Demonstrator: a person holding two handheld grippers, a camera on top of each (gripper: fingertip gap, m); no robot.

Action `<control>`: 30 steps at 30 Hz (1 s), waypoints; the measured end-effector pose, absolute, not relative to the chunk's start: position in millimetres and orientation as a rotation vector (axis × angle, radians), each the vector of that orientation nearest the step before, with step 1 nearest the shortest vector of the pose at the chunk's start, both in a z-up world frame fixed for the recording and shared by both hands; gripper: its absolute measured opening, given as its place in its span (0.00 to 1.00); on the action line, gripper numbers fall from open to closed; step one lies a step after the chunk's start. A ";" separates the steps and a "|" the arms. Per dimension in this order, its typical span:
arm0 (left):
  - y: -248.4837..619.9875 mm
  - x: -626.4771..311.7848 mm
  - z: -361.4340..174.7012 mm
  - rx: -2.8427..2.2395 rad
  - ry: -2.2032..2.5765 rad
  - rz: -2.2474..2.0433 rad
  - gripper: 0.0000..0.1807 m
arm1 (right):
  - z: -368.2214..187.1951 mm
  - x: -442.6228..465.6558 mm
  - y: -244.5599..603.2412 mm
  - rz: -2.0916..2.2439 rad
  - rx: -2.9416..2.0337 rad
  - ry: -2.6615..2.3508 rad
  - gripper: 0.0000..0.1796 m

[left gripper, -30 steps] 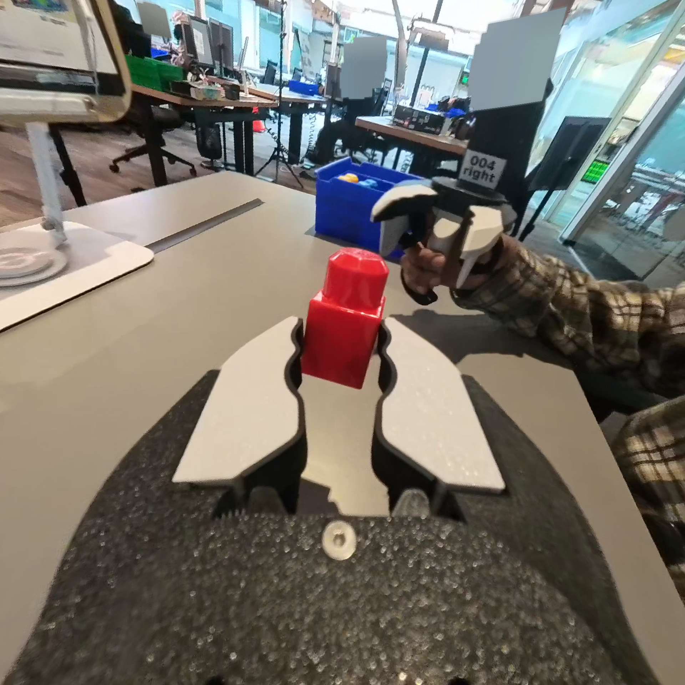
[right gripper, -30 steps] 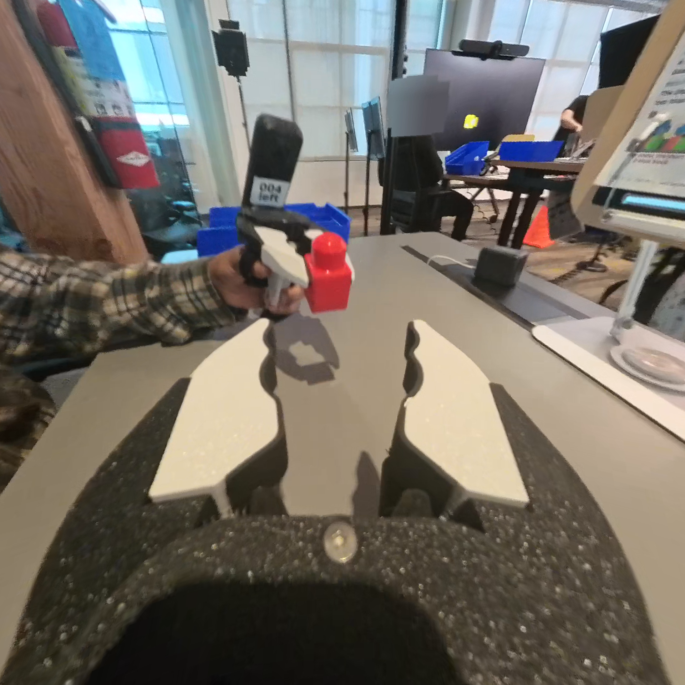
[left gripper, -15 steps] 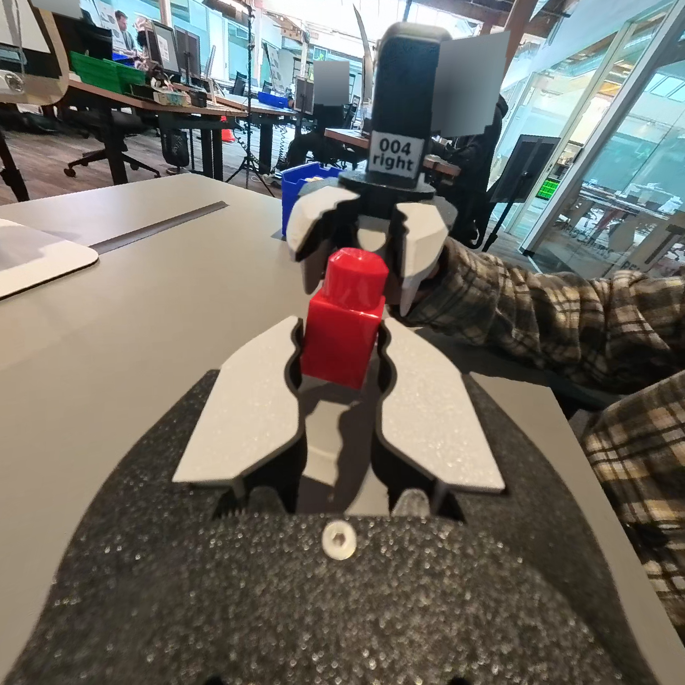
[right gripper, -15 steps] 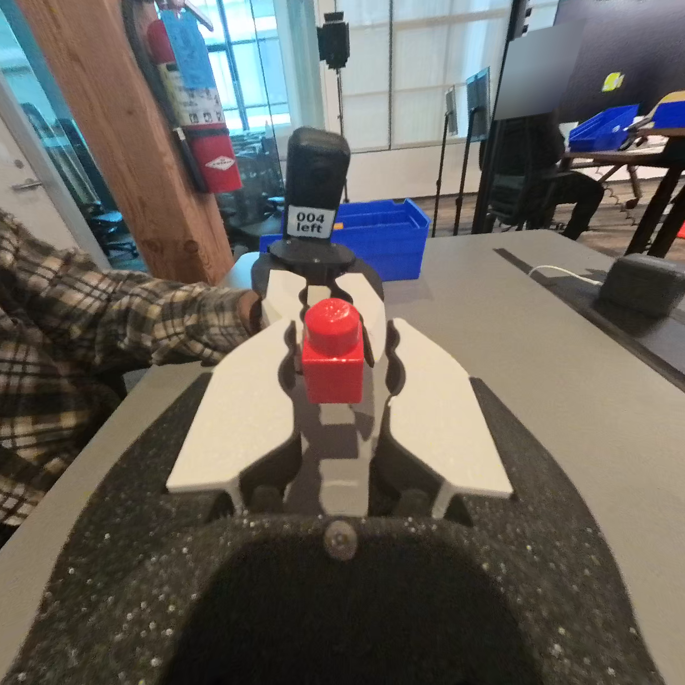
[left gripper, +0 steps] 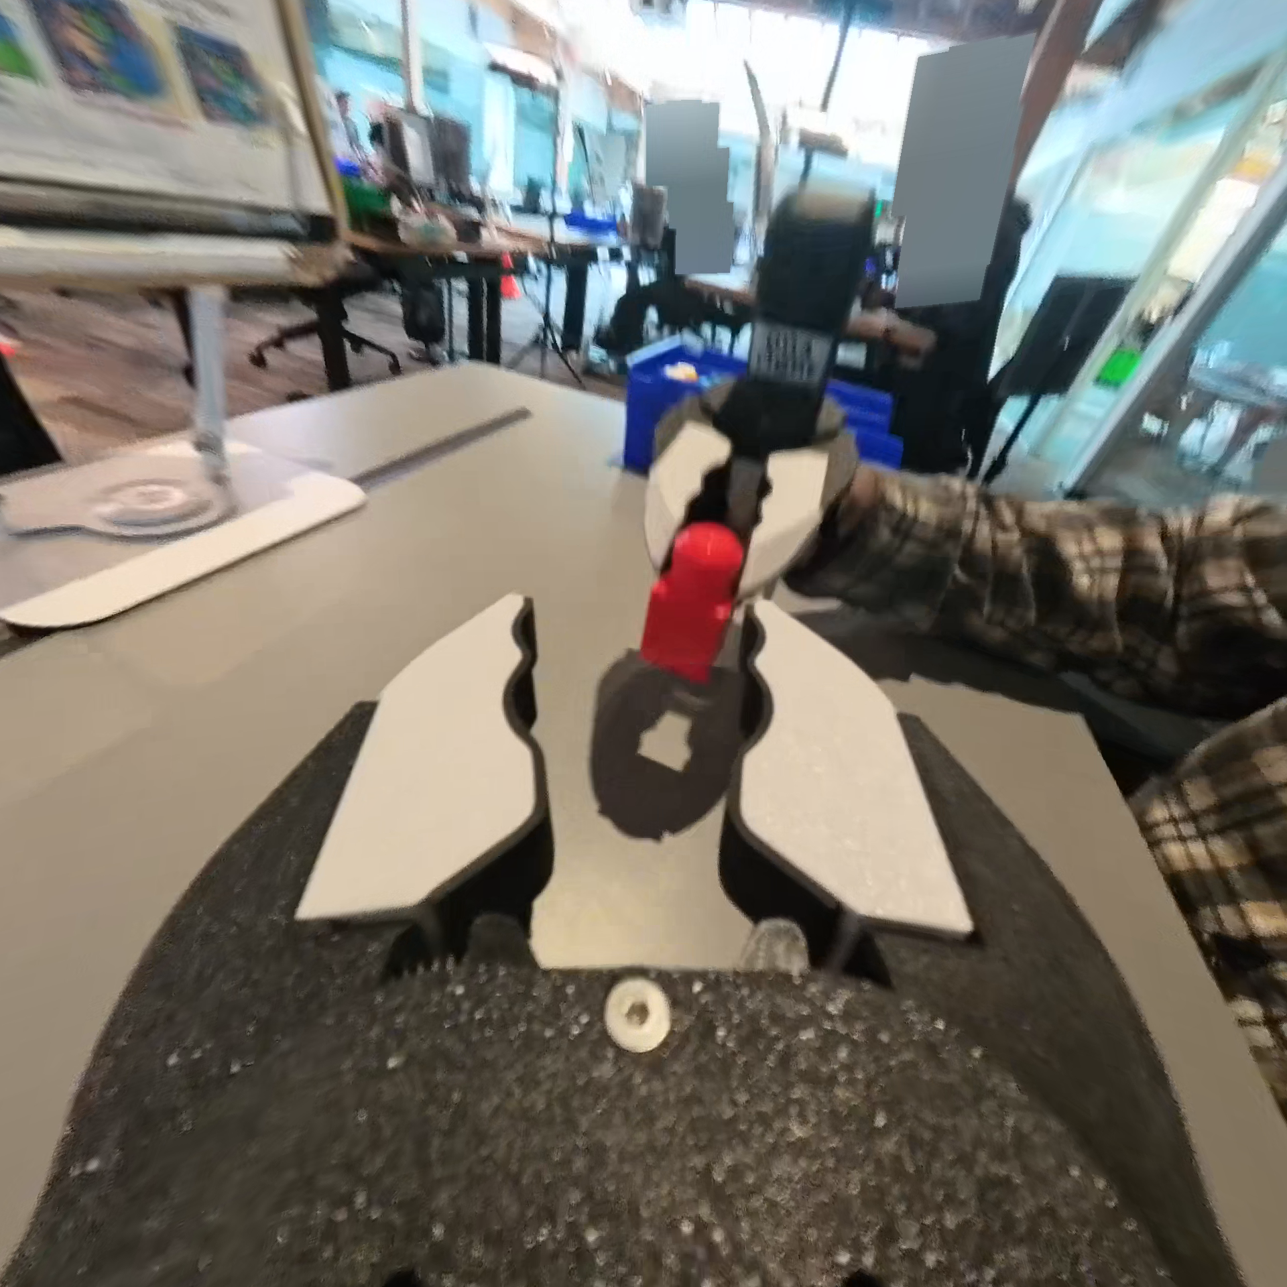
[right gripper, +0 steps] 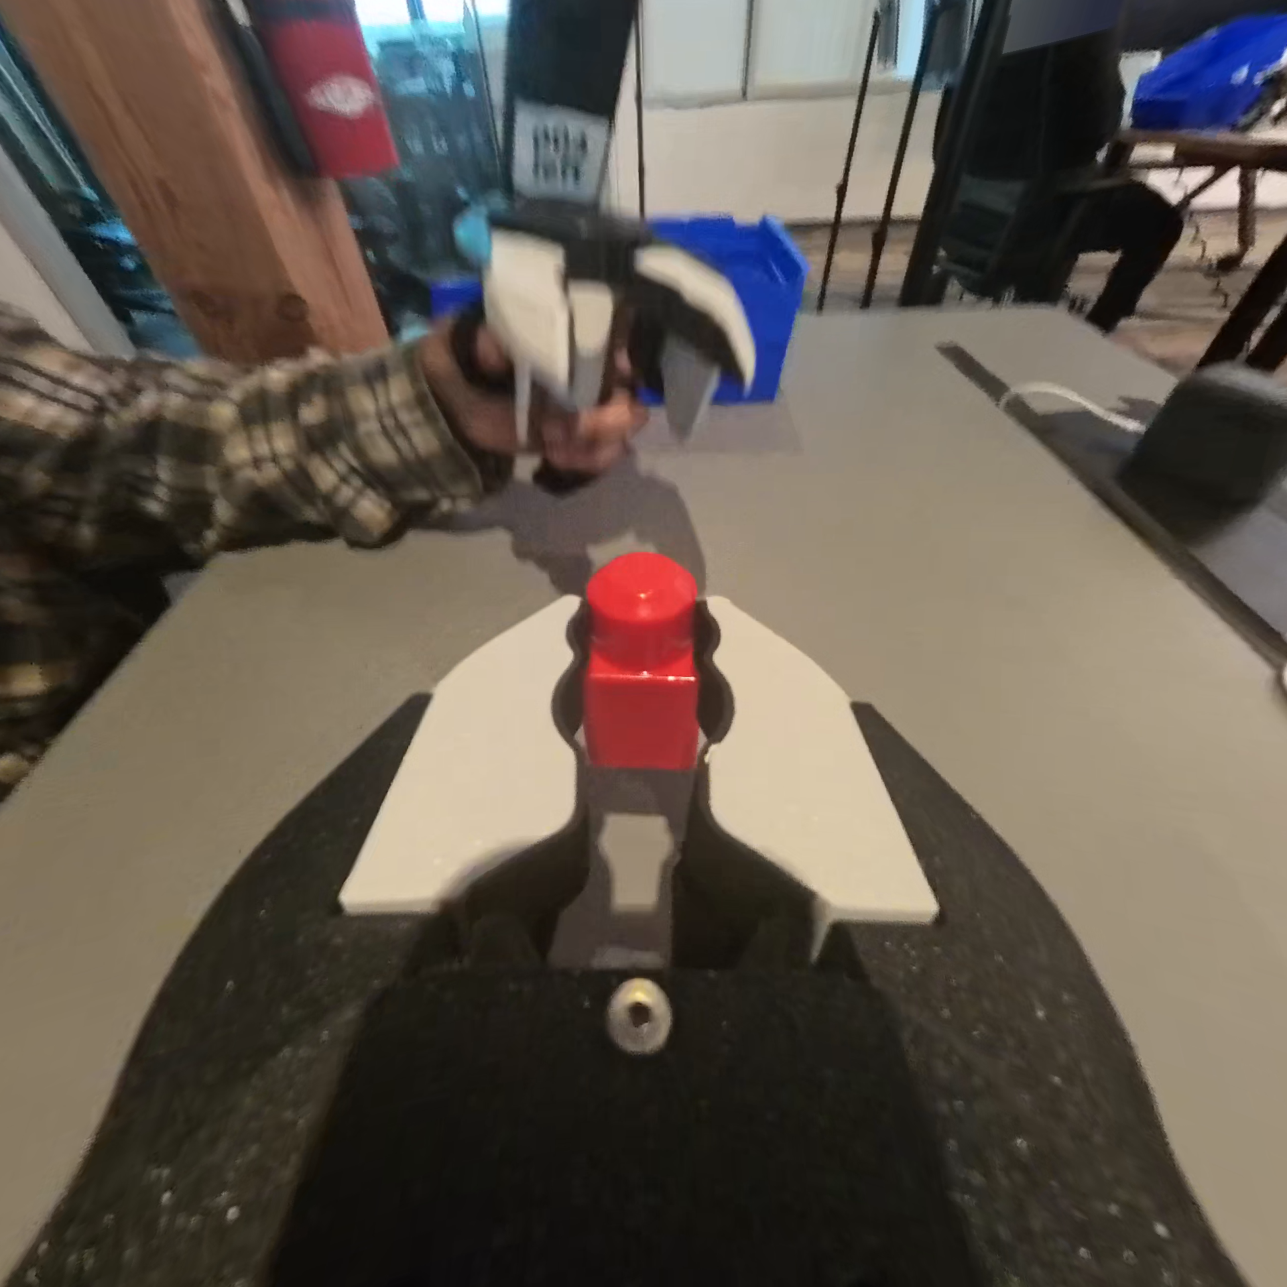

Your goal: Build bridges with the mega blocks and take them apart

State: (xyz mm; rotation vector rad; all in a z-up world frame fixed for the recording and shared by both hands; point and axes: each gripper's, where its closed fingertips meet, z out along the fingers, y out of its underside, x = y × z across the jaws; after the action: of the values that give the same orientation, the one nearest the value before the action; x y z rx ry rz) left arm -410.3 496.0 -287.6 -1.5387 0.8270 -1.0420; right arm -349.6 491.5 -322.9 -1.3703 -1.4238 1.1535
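Observation:
A red one-stud block (right gripper: 641, 686) sits upright between my right gripper's (right gripper: 641, 627) two pads, which press on its sides; it hangs above the grey table (right gripper: 975, 627). In the left wrist view the same block (left gripper: 689, 613) is held by the right gripper (left gripper: 717, 557) just beyond my left fingertips. My left gripper (left gripper: 637, 627) is open with nothing between its pads. It also shows in the right wrist view (right gripper: 620, 348), open and held back from the block.
A blue bin (left gripper: 703, 411) stands at the table's far edge, also in the right wrist view (right gripper: 738, 278). A white stand base (left gripper: 167, 515) with a tilted board sits at the left. A dark box (right gripper: 1212, 446) and cable lie at the right. Plaid sleeves (left gripper: 1044, 557) reach in. The grippers' ends are close to 7 centimeters from one another.
The red block passed from my left gripper to my right. The right pads closed on it, the left pads opened, and the two grippers drew apart.

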 end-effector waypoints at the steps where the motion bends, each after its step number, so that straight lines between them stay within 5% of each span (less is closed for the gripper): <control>1: 499.7 -420.0 -281.8 -1.519 0.781 -1.051 0.31 | -335.2 -351.8 493.7 1.116 -1.396 -1.452 0.16; 7: 507.0 -438.8 -274.1 -1.491 0.697 -1.046 0.27 | -383.8 -369.6 495.4 0.991 -1.493 -1.616 0.16; 23: 502.1 -429.9 -276.5 -1.502 0.758 -1.009 0.25 | -392.3 -358.3 497.0 0.991 -1.545 -1.678 0.17; 26: 501.7 -428.9 -276.9 -1.501 0.763 -1.009 0.25 | -392.5 -358.1 496.0 0.981 -1.536 -1.695 0.20; 30: 501.0 -428.7 -276.2 -1.493 0.770 -1.010 0.25 | -392.8 -355.0 496.9 0.936 -1.534 -1.712 0.35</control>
State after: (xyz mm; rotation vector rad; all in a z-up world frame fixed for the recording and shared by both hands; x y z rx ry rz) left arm -428.7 501.0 -276.2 -1.4933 0.7696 -1.0105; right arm -355.0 496.9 -392.8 -1.5344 -1.7124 0.9365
